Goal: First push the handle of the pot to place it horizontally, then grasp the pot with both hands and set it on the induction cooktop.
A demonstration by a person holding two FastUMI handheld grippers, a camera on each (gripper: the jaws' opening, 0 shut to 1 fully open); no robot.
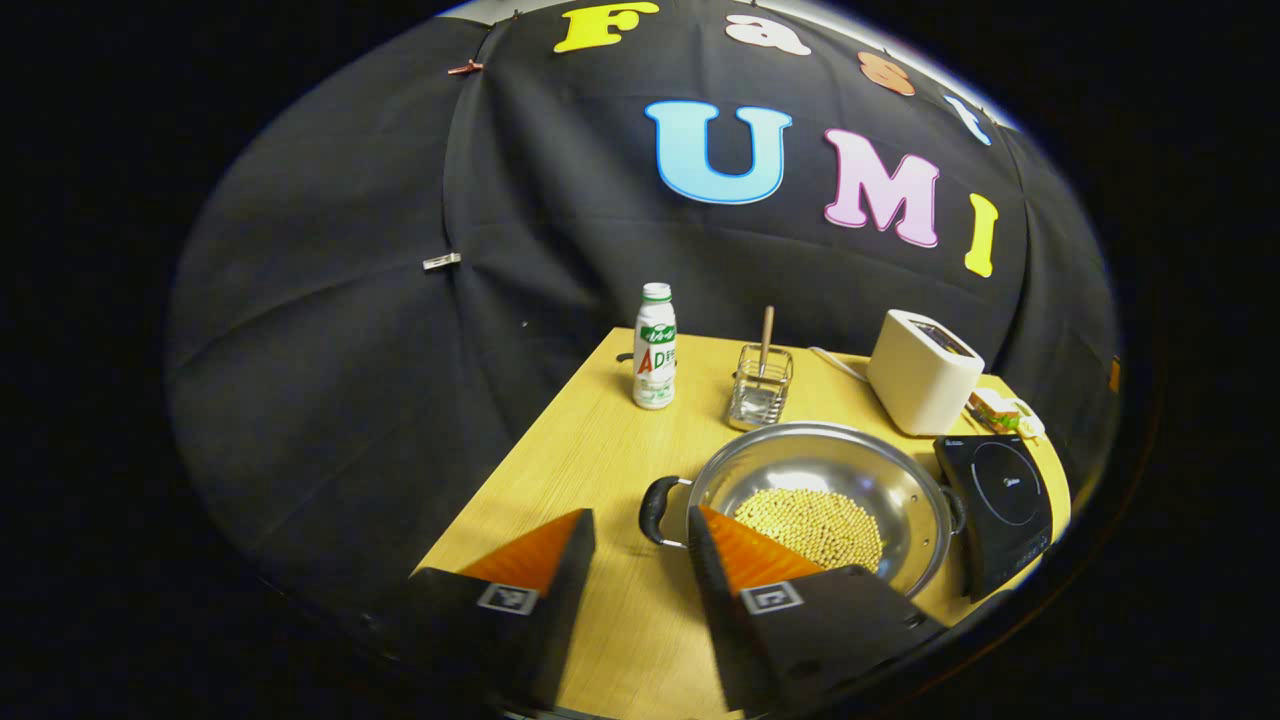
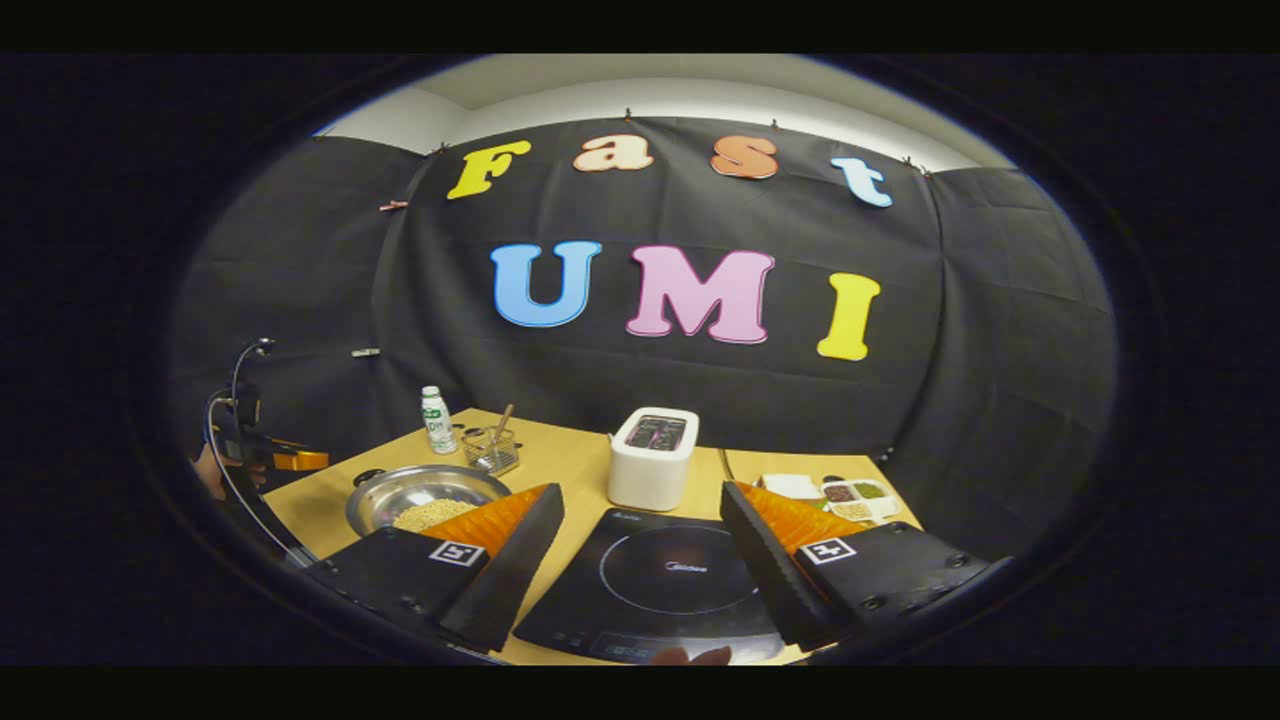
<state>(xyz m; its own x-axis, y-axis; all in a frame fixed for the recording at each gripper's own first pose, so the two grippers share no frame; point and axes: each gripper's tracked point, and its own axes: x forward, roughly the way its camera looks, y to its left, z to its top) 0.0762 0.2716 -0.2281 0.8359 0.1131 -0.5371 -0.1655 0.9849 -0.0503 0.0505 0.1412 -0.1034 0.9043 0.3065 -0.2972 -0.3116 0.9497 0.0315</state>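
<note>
Fingers [image 1: 590, 545] spread on both grippers; one pot [image 1: 820, 500], one cooktop [image 2: 660, 585], one bottle [image 1: 655, 348], seemingly one toaster [image 2: 652, 458].

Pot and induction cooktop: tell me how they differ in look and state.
The pot is round, shiny metal, and deep; the induction cooktop is flat, black, and squarish. The pot holds a heap of pale beans; the induction cooktop carries nothing on its ring. The pot has a black handle; the induction cooktop has none. Both sit on the wooden table.
</note>
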